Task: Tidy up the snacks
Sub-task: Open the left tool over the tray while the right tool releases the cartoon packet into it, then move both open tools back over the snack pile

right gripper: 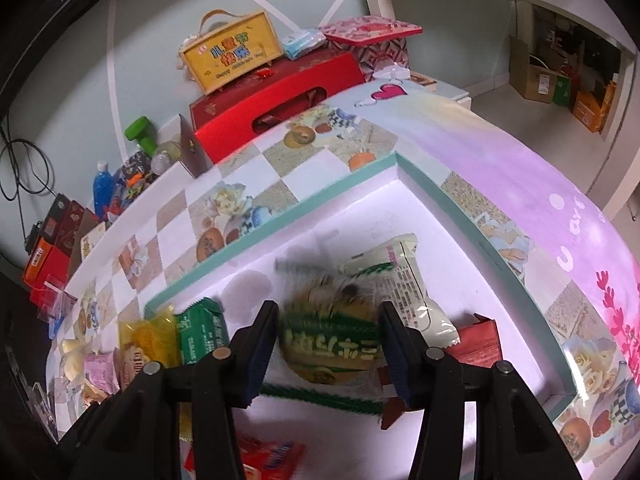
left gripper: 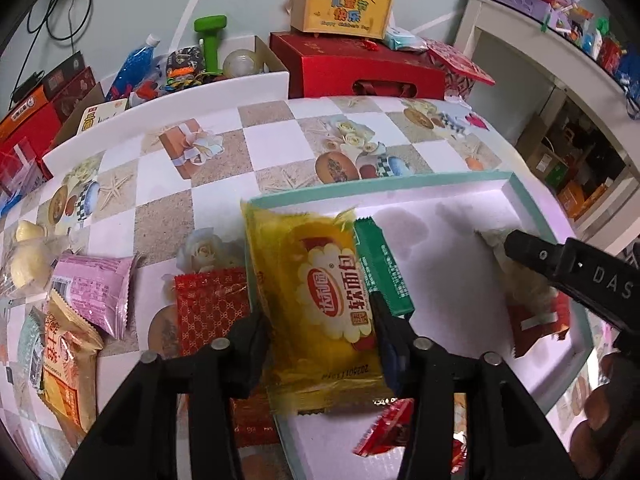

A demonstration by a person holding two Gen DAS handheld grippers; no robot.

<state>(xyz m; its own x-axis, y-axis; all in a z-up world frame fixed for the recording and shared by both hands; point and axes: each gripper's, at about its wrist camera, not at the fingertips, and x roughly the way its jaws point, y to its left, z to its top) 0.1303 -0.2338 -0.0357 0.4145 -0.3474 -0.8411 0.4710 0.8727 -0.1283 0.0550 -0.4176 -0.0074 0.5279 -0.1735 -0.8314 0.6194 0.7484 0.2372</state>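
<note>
Left wrist view: left gripper (left gripper: 320, 344) jaws loosely straddle yellow bread pack (left gripper: 316, 304) over tray (left gripper: 376, 190) edge; right gripper (right gripper: 326, 354) inside tray, clamps green-white pack (right gripper: 332, 344).

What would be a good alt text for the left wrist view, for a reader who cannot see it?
The left tongs straddle a yellow bread packet lying over the rim of a teal-edged white tray, beside a green packet. More snack packets lie on the checked tablecloth, and the right tongs reach into the tray.

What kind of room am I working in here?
Probably a home storage or spare room: a patterned tablecloth, stacked gift boxes along the wall, cardboard cartons on the floor.
</note>
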